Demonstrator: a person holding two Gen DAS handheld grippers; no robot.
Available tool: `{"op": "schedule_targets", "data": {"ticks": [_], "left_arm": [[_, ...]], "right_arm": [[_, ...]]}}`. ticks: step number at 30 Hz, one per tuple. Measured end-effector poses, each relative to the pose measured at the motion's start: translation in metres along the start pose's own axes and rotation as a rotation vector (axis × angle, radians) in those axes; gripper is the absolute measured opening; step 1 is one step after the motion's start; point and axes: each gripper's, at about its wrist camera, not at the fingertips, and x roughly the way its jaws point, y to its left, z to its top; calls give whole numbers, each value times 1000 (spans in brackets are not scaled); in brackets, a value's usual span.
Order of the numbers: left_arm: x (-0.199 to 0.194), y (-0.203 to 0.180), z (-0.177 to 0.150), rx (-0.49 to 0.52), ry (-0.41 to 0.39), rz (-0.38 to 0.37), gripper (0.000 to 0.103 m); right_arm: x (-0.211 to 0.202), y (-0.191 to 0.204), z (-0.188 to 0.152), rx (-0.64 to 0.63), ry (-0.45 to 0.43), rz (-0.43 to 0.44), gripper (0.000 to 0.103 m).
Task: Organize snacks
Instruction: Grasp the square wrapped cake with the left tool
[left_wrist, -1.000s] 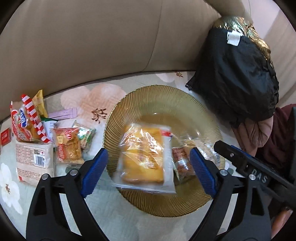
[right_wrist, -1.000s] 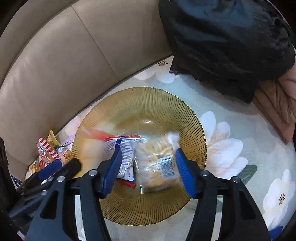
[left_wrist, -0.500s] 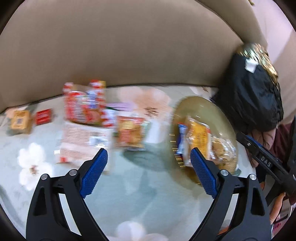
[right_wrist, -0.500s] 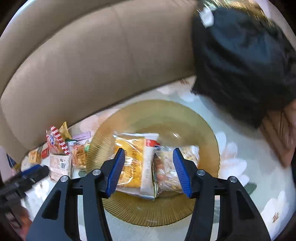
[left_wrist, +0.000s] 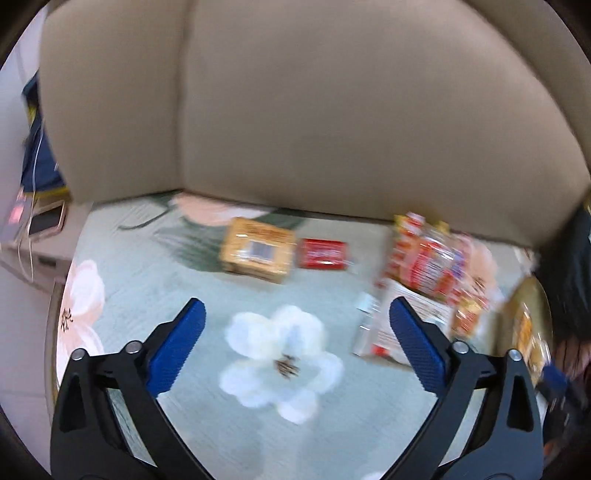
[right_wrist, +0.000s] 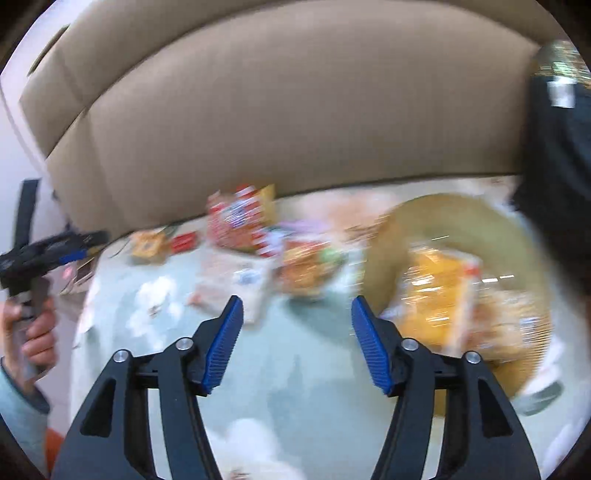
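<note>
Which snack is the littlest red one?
The small plain red packet, lying right beside the tan barcode-labelled biscuit pack. The other red snack, the red-and-white striped bag, is much bigger.

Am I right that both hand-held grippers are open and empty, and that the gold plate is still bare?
Not quite: the gold plate is not bare. The right wrist view shows wrapped snack packets lying on it. Both the left hand-held gripper and right hand-held gripper are open and empty.

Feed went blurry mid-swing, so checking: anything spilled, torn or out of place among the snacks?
Nothing stands out. Two clear-wrapped pastries lie in the ribbed amber glass plate; the tan cracker pack and small red packet lie flat on the floral cloth. Left gripper and right gripper are open, empty.
</note>
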Motion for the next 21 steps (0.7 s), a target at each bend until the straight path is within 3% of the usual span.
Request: {"op": "schedule_targets", "data": {"ticks": [5, 11, 14, 18, 21], "left_arm": [[44, 31, 11, -62, 47, 13, 100], [86, 25, 15, 53, 41, 100, 100], [107, 30, 14, 50, 58, 108, 100], [125, 37, 12, 36, 47, 62, 100], [125, 37, 16, 32, 28, 34, 100]], "right_arm": [[60, 52, 4, -61, 101, -46, 76], [121, 29, 2, 88, 186, -62, 77], [139, 27, 0, 118, 194, -72, 79], [162, 26, -4, 140, 210, -79, 81], [176, 23, -6, 184, 233, -23, 81]]}}
